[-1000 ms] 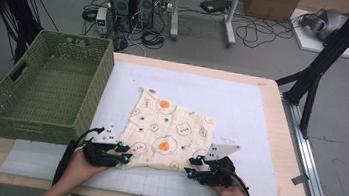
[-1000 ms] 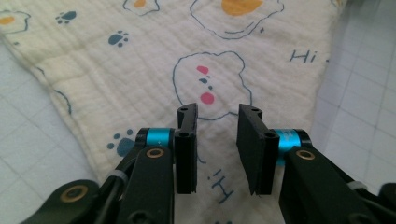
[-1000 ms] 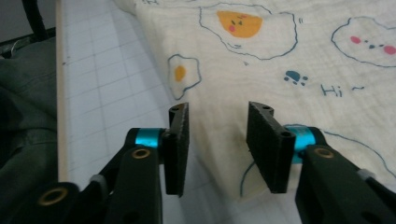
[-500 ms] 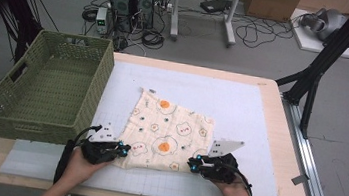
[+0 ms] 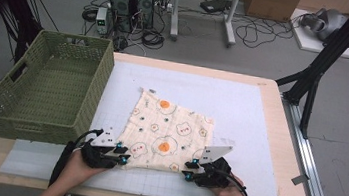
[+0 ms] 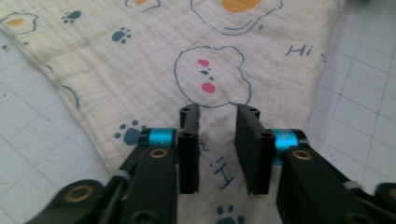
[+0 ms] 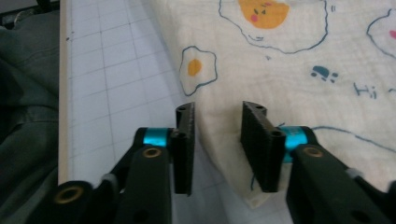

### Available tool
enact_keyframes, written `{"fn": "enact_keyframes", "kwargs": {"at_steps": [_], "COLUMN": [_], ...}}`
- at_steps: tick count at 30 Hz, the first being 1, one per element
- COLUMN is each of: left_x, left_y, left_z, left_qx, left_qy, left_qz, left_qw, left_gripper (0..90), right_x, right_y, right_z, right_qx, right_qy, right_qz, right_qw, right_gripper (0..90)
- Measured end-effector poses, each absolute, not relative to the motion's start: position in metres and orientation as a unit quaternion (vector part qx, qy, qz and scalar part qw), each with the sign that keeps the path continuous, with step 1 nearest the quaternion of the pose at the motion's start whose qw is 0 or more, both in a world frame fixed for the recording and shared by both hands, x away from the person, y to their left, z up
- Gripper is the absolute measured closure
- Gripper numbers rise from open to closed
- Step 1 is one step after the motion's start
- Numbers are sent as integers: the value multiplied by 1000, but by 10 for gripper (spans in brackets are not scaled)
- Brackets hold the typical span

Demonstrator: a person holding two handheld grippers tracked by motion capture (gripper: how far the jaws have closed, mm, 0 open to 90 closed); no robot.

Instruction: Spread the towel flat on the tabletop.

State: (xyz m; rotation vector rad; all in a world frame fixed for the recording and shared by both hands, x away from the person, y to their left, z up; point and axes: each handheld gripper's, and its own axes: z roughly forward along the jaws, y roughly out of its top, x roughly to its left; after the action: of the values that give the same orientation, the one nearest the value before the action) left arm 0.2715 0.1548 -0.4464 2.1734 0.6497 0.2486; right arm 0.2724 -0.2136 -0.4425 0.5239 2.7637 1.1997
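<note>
One cloth (image 5: 168, 132) is spread flat mid-bench on the mat (image 5: 241, 111). Two grippers are set at its near corners: left gripper (image 6: 217, 149) and right gripper (image 7: 217, 149), jaws apart, just reopened, straddling cloth unclamped. One basket (image 5: 48, 87) is seen left.

The cloth (image 5: 170, 133) is cream, printed with orange-yolked fried eggs and blue paw marks. The basket (image 5: 48, 87) at frame left is olive green, the mat (image 5: 251, 112) white with a grid.

A green woven basket (image 5: 47, 90) sits on the table (image 5: 269, 89) ahead of the left gripper. Beyond, on the floor, stand computer towers (image 5: 133, 0), tangled cables (image 5: 260, 35) and a cardboard box (image 5: 270, 1).
</note>
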Motion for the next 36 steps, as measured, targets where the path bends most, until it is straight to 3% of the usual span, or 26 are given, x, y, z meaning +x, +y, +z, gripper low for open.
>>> {"fn": "enact_keyframes", "kwargs": {"at_steps": [3,6,13,19,30,36], "left_x": [274,274,275,290,311,311], "left_y": [155,154,154,150,137,137], "left_z": [-447,-446,-436,-428,-446,-446], "left_qx": [863,863,847,817,827,831], "left_qy": [264,267,279,320,347,342], "left_qz": [91,90,112,153,152,155], "left_qw": [421,419,439,454,416,411], "left_gripper": [874,887,891,891,887,885], "right_x": [276,277,282,307,352,341], "right_y": [-214,-214,-220,-222,-214,-220], "right_z": [-441,-439,-422,-410,-438,-421], "right_qx": [170,168,171,207,274,261], "right_qy": [903,903,888,877,883,871], "right_qz": [392,395,426,432,381,414], "right_qw": [36,32,32,36,11,51], "right_gripper": [830,868,871,870,828,768]}}
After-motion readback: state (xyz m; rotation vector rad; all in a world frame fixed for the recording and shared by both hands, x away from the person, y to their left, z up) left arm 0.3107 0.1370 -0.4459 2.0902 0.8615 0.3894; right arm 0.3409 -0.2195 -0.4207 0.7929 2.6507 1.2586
